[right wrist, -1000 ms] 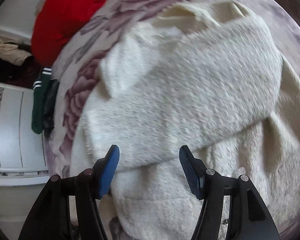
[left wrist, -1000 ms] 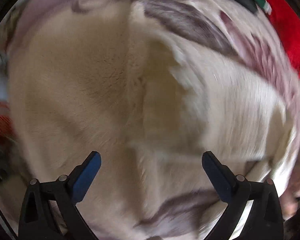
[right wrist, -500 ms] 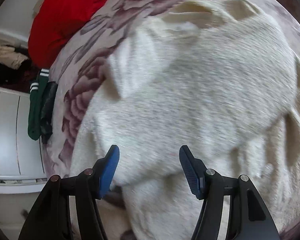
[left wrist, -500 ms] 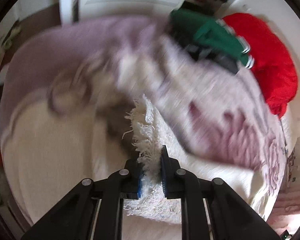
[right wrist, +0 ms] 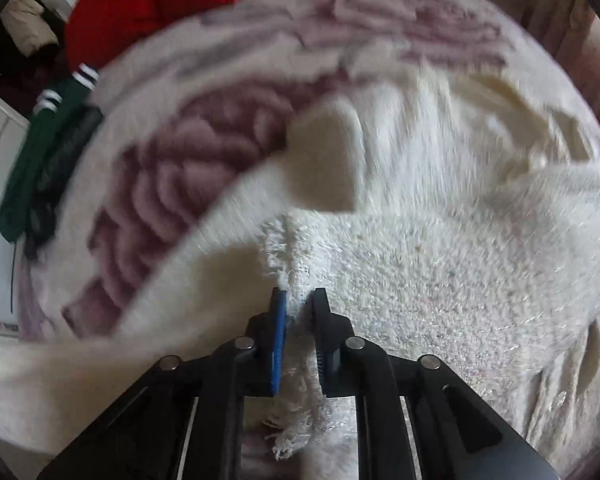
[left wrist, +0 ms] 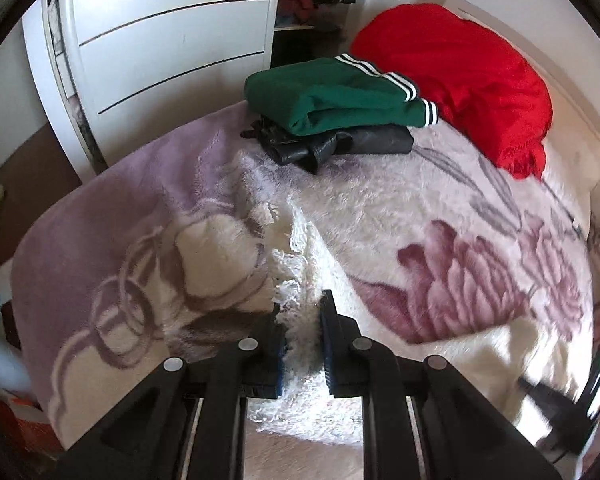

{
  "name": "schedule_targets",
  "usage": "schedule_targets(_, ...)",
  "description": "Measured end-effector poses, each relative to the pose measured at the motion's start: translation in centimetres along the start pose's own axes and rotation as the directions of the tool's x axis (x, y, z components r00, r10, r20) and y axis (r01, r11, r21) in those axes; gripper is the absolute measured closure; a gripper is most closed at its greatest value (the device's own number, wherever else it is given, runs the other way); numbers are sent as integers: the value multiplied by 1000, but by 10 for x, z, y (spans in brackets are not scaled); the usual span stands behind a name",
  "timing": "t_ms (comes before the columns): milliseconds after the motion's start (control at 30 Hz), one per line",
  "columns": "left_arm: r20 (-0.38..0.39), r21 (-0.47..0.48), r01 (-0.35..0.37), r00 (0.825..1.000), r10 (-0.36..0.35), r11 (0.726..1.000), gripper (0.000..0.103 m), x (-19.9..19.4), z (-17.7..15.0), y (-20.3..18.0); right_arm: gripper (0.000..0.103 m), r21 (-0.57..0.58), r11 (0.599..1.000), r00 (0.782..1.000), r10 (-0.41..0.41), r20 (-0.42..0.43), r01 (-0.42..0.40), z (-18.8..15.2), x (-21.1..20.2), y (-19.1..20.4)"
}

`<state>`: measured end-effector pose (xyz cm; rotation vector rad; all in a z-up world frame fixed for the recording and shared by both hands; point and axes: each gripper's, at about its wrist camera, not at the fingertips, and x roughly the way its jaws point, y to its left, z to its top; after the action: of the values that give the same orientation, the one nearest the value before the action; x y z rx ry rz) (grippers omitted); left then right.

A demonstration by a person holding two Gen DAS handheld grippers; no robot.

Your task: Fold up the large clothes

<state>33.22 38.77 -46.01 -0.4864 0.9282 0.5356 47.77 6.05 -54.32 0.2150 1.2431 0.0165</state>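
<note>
Cream fluffy knit, the sweater (right wrist: 440, 280) lies on the bed's floral blanket (left wrist: 420, 216), below the green folded garment (left wrist: 340, 96). Its fringed edge is pinched by both closed grippers, left gripper (left wrist: 302, 316) and right gripper (right wrist: 298, 304); the edge should be lifted evenly and kept taut.

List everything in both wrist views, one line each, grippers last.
cream fuzzy garment: 1, cream-white, spread on the blanket, its edge pinched by both grippers
blanket: 1, lilac and cream with mauve flowers, covers the bed
green garment: 1, green with white stripes, folded, on top of the black garment at the far side of the bed
black garment: 1, black, folded, under the green one
red fabric: 1, red, bunched at the far right of the bed
wardrobe: 1, white, beyond the bed, clothes on its open shelves
left gripper: 1, black with blue pads, shut on the garment's fringed edge
right gripper: 1, black with blue pads, shut on the garment's edge
</note>
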Motion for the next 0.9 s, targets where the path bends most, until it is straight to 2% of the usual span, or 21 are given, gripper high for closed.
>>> schedule_targets(67, -11, 9, -9, 1000, 9, 1000, 91, 0, -5, 0, 90, -8, 1000, 1000, -1, 1, 1, 4, 5, 7)
schedule_targets(100, -17, 9, -8, 1000, 8, 1000, 91, -1, -6, -1, 89, -15, 1000, 999, 3, -41, -4, 6, 18, 8)
schedule_targets(133, -20, 14, -4, 1000, 5, 1000, 91, -3, -8, -3, 84, -2, 1000, 995, 22, -99, -22, 8, 32, 5)
schedule_targets(167, -17, 23, -3, 1000, 3, 1000, 91, -6, -8, -6, 83, 30, 998, 986, 64, -151, -60, 11, 44, -1)
schedule_targets(200, -7, 37, -3, 1000, 3, 999, 91, -10, -8, -10, 83, 71, 992, 978, 119, -173, -108, 14, 47, -12)
schedule_targets(233, 11, 59, 1, 1000, -2, 998, 91, -17, -7, -18, 78, 113, 980, 970, 181, -165, -163, 16, 42, -24)
schedule_targets(267, 22, 74, 7, 1000, -8, 997, 91, -21, -6, -24, 70, 153, 962, 958, 247, -143, -225, 18, 32, -39)
schedule_targets(300, 35, 92, 13, 999, -16, 996, 91, -27, -5, -31, 46, 186, 949, 953, 278, -117, -254, 18, 19, -57)
schedule_targets(333, 52, 116, 26, 998, -32, 993, 91, -35, -3, -45, 35, 203, 946, 956, 275, -98, -251, 18, 7, -73)
schedule_targets(400, 78, 166, 44, 995, -58, 985, 91, -48, -3, -72, 35, 233, 939, 962, 270, -47, -252, 12, -19, -112)
schedule_targets(533, 116, 296, 80, 986, -119, 952, 92, -76, -14, -147, 31, 279, 946, 984, 176, -16, -165, -1, -51, -185)
schedule_targets(633, 100, 414, 140, 975, -198, 899, 92, -92, -47, -229, 31, 374, 918, 989, 144, -14, -129, -17, -68, -251)
schedule_targets(767, 15, 572, 240, 953, -303, 785, 92, -97, -124, -360, 31, 481, 871, 993, 119, -1, -104, -44, -89, -331)
schedule_targets(900, -121, 652, 346, 926, -358, 674, 92, -90, -213, -471, 31, 522, 851, 997, 79, -17, -59, -68, -104, -407)
